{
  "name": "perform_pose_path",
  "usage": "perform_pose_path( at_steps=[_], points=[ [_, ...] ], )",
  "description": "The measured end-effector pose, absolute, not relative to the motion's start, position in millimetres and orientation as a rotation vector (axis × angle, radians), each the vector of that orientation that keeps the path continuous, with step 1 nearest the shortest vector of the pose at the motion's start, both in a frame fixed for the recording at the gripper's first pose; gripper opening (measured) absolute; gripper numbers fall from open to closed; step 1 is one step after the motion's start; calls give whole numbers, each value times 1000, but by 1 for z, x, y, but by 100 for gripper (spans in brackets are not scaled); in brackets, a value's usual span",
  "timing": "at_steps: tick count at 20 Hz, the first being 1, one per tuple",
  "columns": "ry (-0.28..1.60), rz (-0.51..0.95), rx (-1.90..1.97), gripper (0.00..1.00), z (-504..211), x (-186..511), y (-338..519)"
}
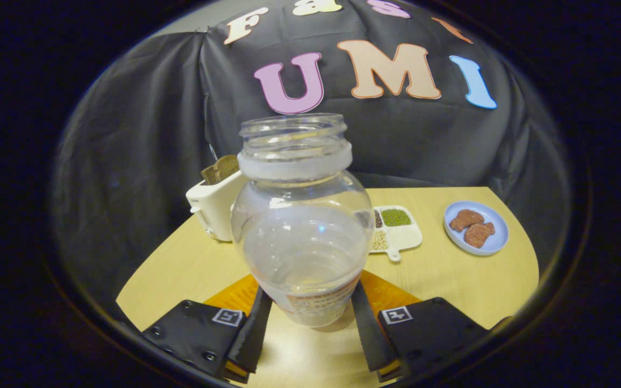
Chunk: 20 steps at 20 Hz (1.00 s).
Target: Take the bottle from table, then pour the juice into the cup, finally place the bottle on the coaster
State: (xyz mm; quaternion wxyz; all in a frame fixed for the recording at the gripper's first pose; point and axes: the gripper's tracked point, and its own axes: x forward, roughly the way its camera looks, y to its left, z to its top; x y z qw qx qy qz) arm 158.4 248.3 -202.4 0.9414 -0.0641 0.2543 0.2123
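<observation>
A clear plastic bottle (302,237) with an open mouth and a white neck ring stands upright between my fingers. It looks nearly empty, with a label low on its side. My gripper (309,291) is shut on the bottle, and both ribbed black fingers (254,328) press against its lower sides. An orange coaster (391,293) lies on the table just behind and under the bottle, showing on both sides of it. I cannot tell whether the bottle's base rests on the coaster or hangs just above it.
On the yellow wooden table (450,280) beyond the bottle, a white toaster (214,207) holding a slice stands to the left. A white divided dish of beans (399,231) and a blue plate (496,240) with brown pieces lie to the right.
</observation>
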Motion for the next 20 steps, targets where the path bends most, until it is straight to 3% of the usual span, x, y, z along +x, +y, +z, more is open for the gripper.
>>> perform_pose_path(
  at_steps=[5,20],
  points=[
    [456,410,-206,78,-219,177,252],
    [527,368,-204,78,-279,177,235]
  ],
)
